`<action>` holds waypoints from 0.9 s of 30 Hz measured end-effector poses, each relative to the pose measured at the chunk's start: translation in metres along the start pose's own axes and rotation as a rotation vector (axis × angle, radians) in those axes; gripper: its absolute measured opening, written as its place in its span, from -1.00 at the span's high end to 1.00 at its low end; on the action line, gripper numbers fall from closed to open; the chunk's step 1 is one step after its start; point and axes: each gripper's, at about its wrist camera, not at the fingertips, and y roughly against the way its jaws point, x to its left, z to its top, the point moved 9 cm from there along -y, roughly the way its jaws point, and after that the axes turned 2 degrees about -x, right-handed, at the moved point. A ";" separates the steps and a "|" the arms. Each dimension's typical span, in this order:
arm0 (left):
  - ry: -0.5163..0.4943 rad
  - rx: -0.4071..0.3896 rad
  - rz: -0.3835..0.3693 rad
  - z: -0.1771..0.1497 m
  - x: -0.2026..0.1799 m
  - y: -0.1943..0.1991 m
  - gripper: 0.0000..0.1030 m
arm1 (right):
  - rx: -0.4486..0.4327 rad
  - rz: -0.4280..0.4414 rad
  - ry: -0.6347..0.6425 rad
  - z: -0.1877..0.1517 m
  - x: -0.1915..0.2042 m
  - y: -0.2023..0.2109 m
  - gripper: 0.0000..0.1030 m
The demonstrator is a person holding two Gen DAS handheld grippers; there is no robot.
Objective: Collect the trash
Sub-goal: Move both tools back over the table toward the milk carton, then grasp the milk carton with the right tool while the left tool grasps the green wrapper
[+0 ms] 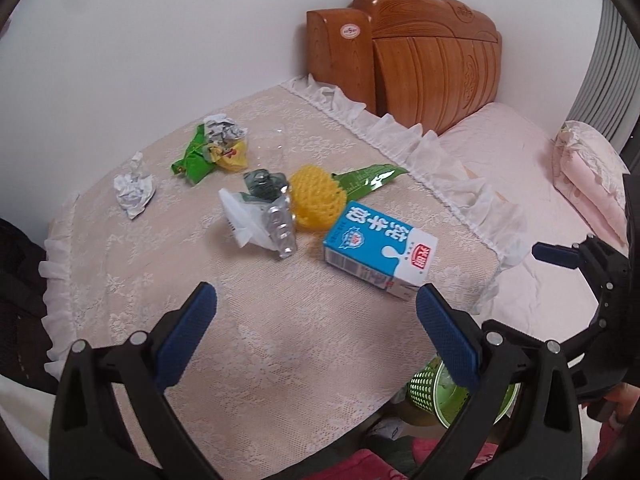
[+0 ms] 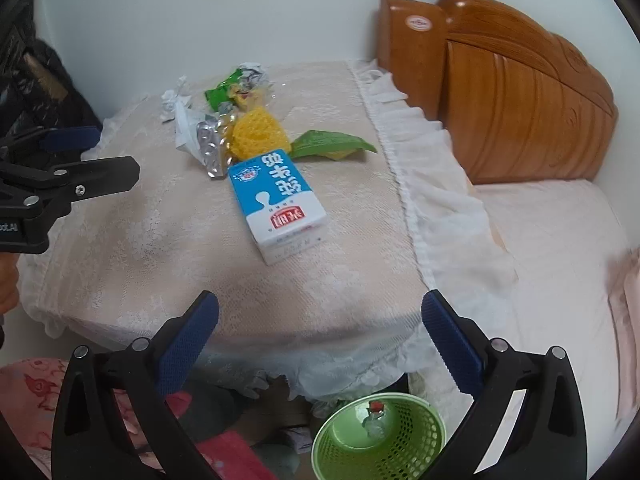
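Observation:
A blue and white milk carton (image 1: 378,250) (image 2: 276,200) lies flat on the lace-covered table (image 1: 248,328) (image 2: 140,248). Behind it sit a yellow foam net (image 1: 316,200) (image 2: 256,134), a silver blister pack (image 1: 282,230) (image 2: 210,148), a green wrapper (image 1: 368,178) (image 2: 330,144), a white plastic bag (image 1: 244,220), crumpled paper (image 1: 134,190) and green-yellow snack bags (image 1: 208,152) (image 2: 232,90). My left gripper (image 1: 316,320) hovers open above the table's front, short of the carton. My right gripper (image 2: 320,332) is open over the table's near edge, with nothing between its fingers. A green mesh bin (image 2: 378,436) (image 1: 428,394) stands on the floor below.
A bed with pink sheets (image 1: 532,200) (image 2: 560,280) and a carved wooden headboard (image 1: 424,56) (image 2: 516,92) lies to the right of the table. A white wall stands behind. Folded pink bedding (image 1: 592,184) rests on the bed. Red fabric (image 2: 236,456) lies on the floor.

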 end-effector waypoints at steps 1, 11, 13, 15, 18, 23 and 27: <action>0.010 0.009 0.004 -0.001 0.007 -0.002 -0.86 | 0.008 0.006 0.036 0.007 0.005 -0.011 -0.95; 0.082 0.051 0.035 -0.008 0.057 -0.020 -0.86 | 0.142 0.021 0.175 0.042 0.027 -0.101 -0.95; 0.092 0.051 0.030 -0.007 0.061 -0.022 -0.86 | 0.160 0.038 0.173 0.043 0.030 -0.109 -0.95; 0.093 0.053 0.025 -0.006 0.063 -0.024 -0.86 | 0.175 0.043 0.167 0.042 0.033 -0.115 -0.95; 0.081 0.048 0.016 -0.003 0.061 -0.027 -0.86 | 0.175 0.029 0.167 0.041 0.033 -0.118 -0.95; 0.050 0.046 -0.006 0.003 0.050 -0.031 -0.86 | 0.173 0.068 0.096 0.038 0.028 -0.113 -0.52; 0.008 0.040 -0.020 0.009 0.034 -0.035 -0.86 | 0.164 0.087 0.014 0.035 0.019 -0.109 -0.50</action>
